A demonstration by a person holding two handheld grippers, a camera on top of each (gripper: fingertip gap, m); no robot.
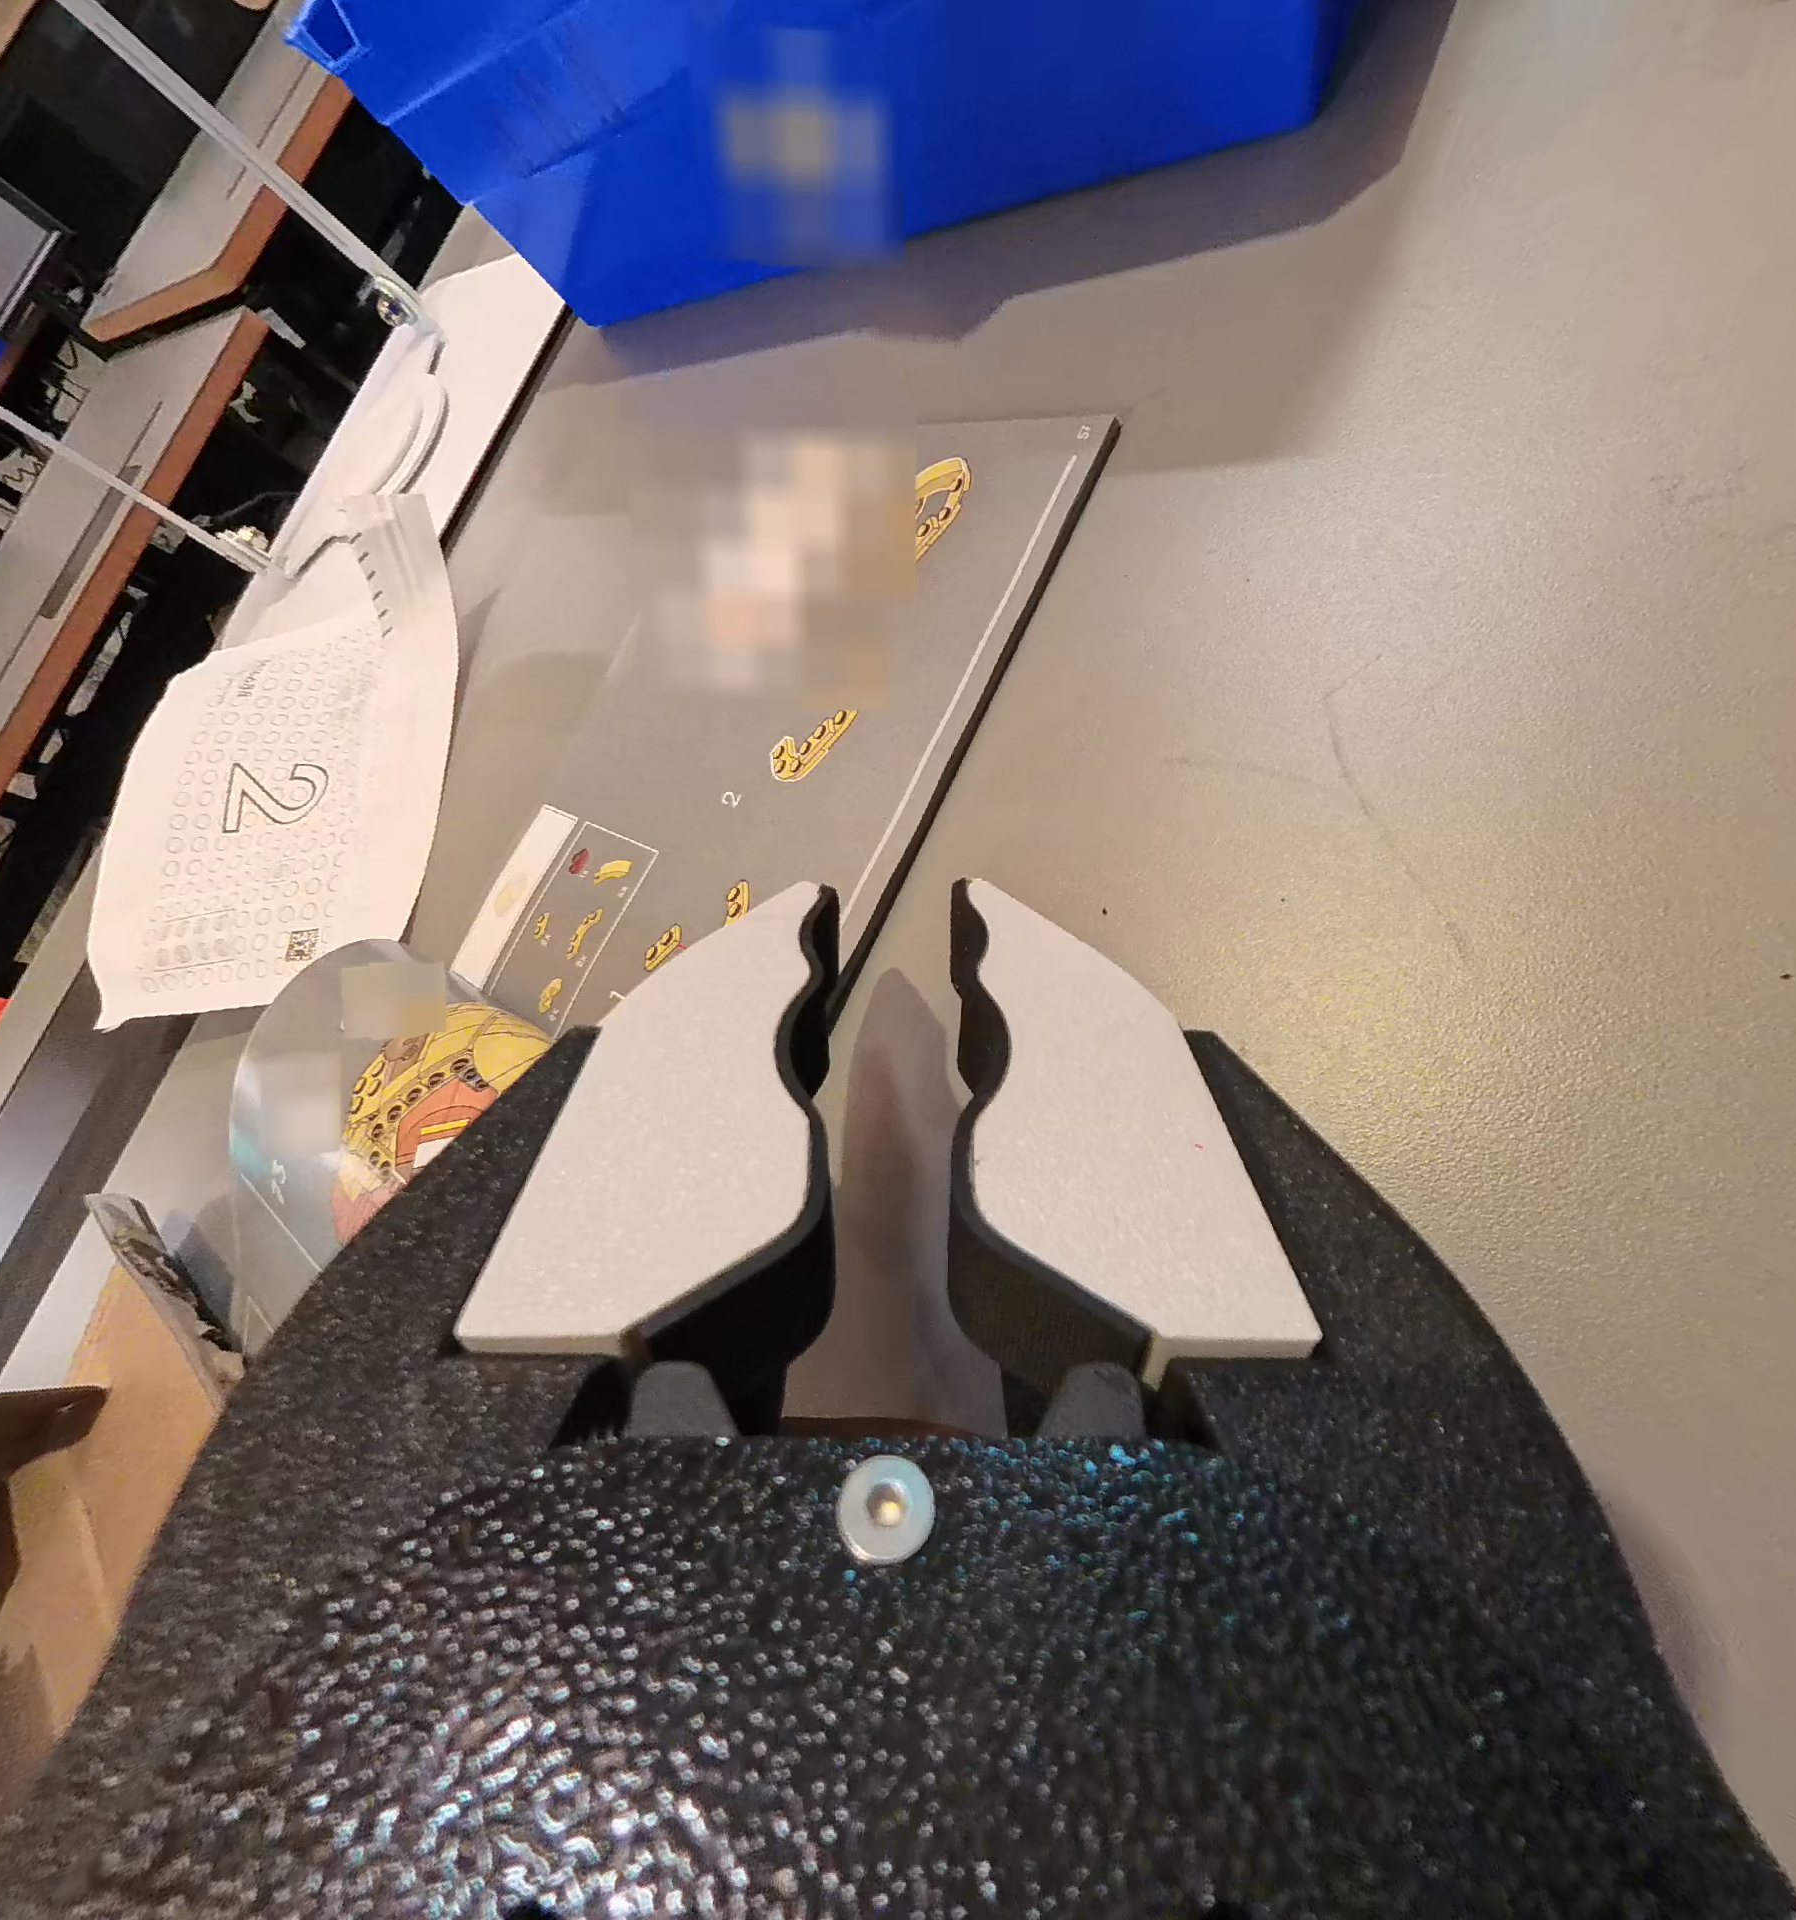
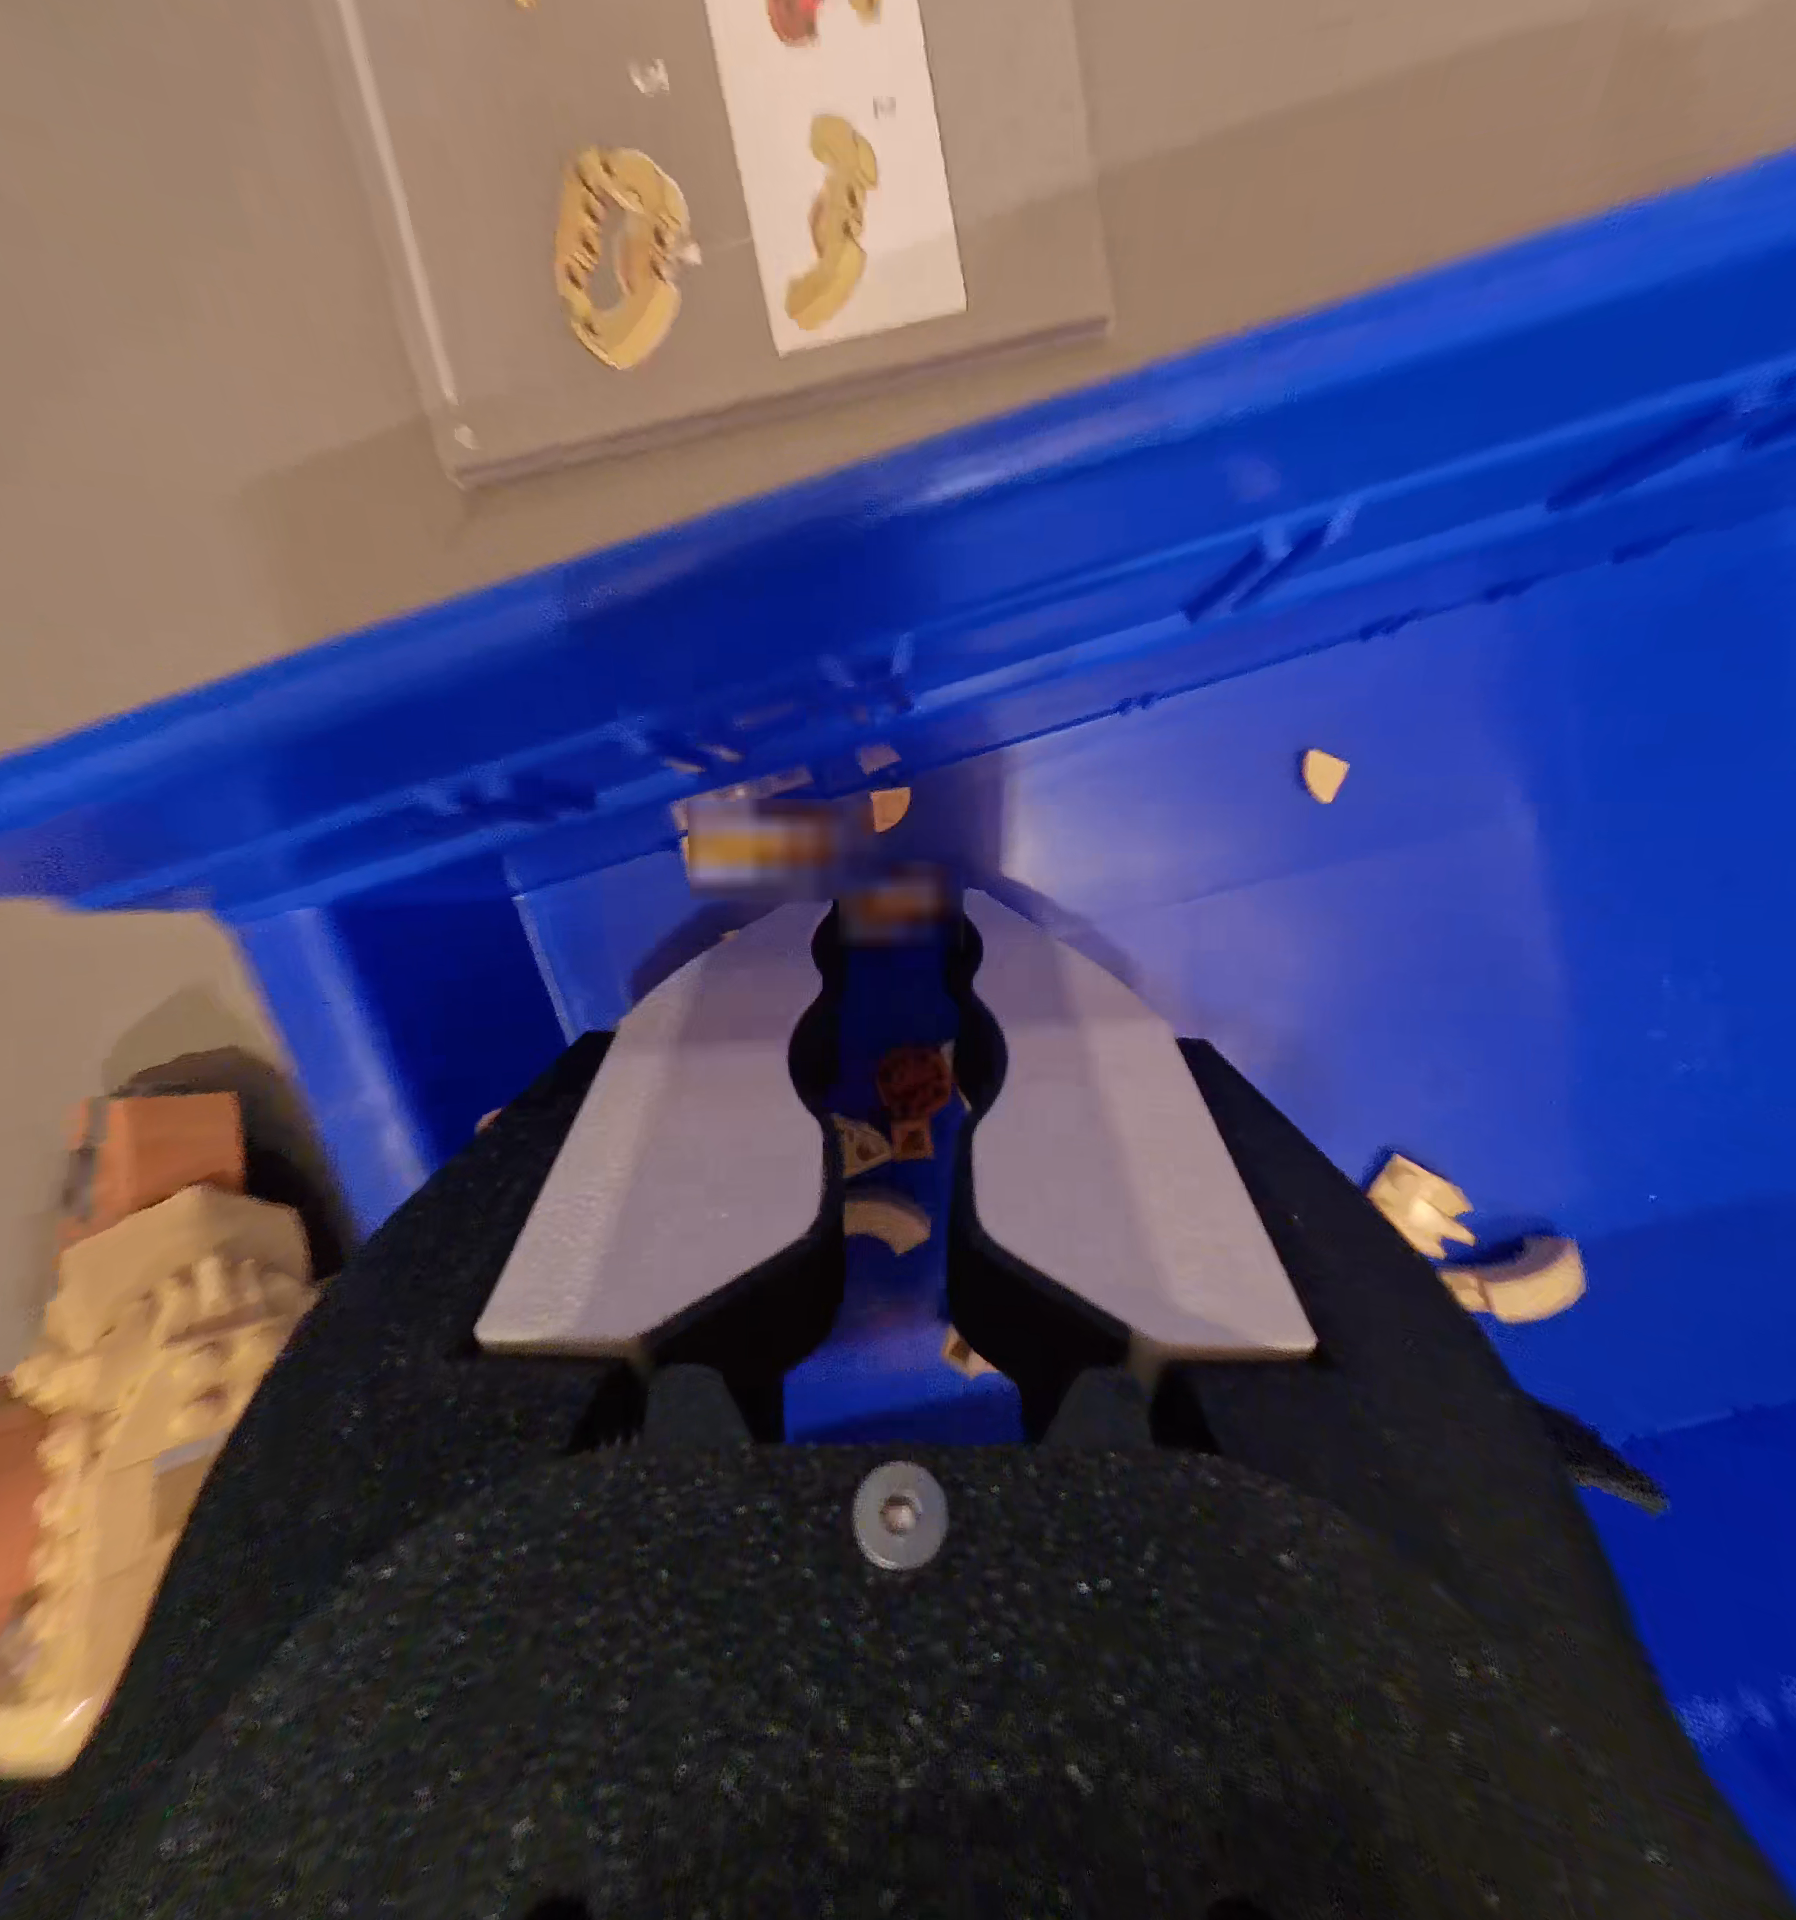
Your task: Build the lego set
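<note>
While the right gripper (image 2: 899, 925) reaches down into the blue bin (image 2: 1496, 935), its jaws stand a little apart, and blur and a mosaic patch at the tips keep me from telling whether anything is pinched there. Seen through the gap lie a dark red-brown piece (image 2: 915, 1081) and tan curved pieces (image 2: 883, 1221) on the bin floor. At 3 o'clock of the gripper lie more tan curved bricks (image 2: 1476, 1247); a small tan wedge (image 2: 1325, 774) sits toward 1 o'clock. Outside the bin, at 9 o'clock, a tan and orange brick assembly (image 2: 146, 1351) rests on the grey counter (image 2: 146, 416). At 12 o'clock, beyond the bin rim, lies an open instruction booklet (image 2: 520, 395) with yellow part drawings.

Over the counter (image 1: 1445, 831) the left gripper (image 1: 894, 904) hovers with jaws spread and nothing between them; the booklet's (image 1: 769, 810) dark edge runs past the left fingertip. At 12 o'clock stands the blue bin (image 1: 977, 104). Toward 10 o'clock lies a crumpled white paper bag (image 1: 270, 810), and at 9 o'clock a curled glossy page (image 1: 374, 1091) with a yellow model pictured.
</note>
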